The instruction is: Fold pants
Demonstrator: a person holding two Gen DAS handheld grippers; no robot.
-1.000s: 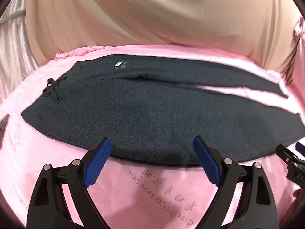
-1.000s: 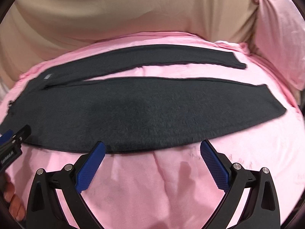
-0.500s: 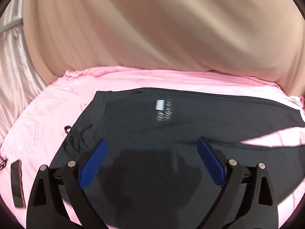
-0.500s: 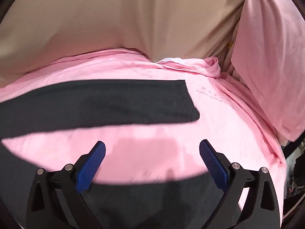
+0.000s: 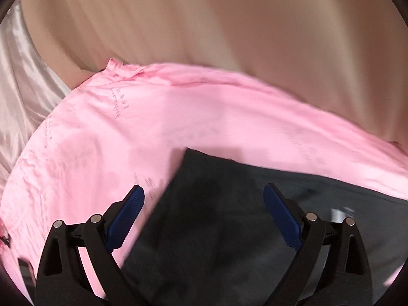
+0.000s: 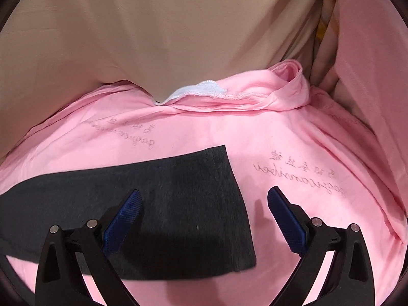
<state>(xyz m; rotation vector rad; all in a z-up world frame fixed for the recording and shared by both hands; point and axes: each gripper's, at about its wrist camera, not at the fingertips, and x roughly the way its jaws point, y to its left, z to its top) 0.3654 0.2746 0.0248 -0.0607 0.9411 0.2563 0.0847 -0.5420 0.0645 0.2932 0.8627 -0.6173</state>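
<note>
My left gripper (image 5: 204,199) hangs over the waist corner of the pants (image 5: 229,229), jaws spread wide, holding nothing; the left view is blurred. The dark pants lie flat on the pink sheet (image 5: 178,117), a small white label (image 5: 339,214) showing near the right jaw. My right gripper (image 6: 204,204) hovers over the cuff end of a leg (image 6: 178,204), jaws also spread and empty, the right jaw over bare sheet. A beige curtain (image 6: 165,30) hangs behind.
</note>
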